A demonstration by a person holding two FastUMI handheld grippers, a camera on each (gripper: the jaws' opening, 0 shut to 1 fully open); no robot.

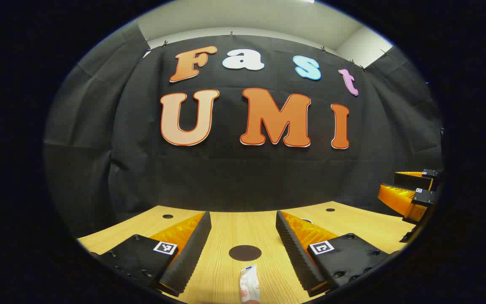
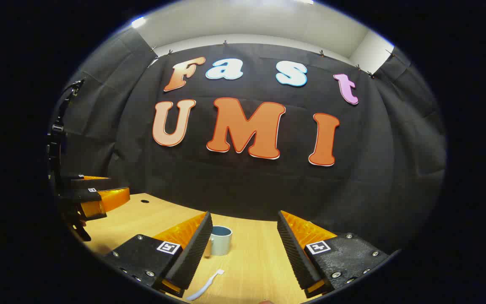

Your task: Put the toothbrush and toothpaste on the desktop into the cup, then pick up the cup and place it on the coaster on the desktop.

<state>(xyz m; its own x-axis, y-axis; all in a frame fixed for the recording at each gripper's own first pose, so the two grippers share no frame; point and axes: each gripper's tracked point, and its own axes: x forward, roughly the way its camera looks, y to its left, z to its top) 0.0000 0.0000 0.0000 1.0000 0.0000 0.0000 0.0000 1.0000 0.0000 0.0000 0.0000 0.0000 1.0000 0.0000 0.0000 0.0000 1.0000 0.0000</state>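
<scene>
In the left gripper view a white toothpaste tube [image 1: 249, 285] with a blue cap end lies on the wooden desktop [image 1: 234, 228], just before a dark round coaster [image 1: 245, 252]. My left gripper [image 1: 243, 247] hangs open above them, its fingers wide apart. In the right gripper view a pale blue cup [image 2: 220, 240] stands upright on the desktop, and a white toothbrush [image 2: 206, 286] lies in front of it. My right gripper [image 2: 243, 249] is open above the toothbrush and holds nothing. The left gripper [image 2: 95, 198] shows at the far left there, and the right gripper [image 1: 411, 192] at the far right of the left gripper view.
The black cloth wall stands close behind the desktop's back edge [image 2: 243, 217]. Small dark holes [image 1: 167, 216] dot the desktop near the back.
</scene>
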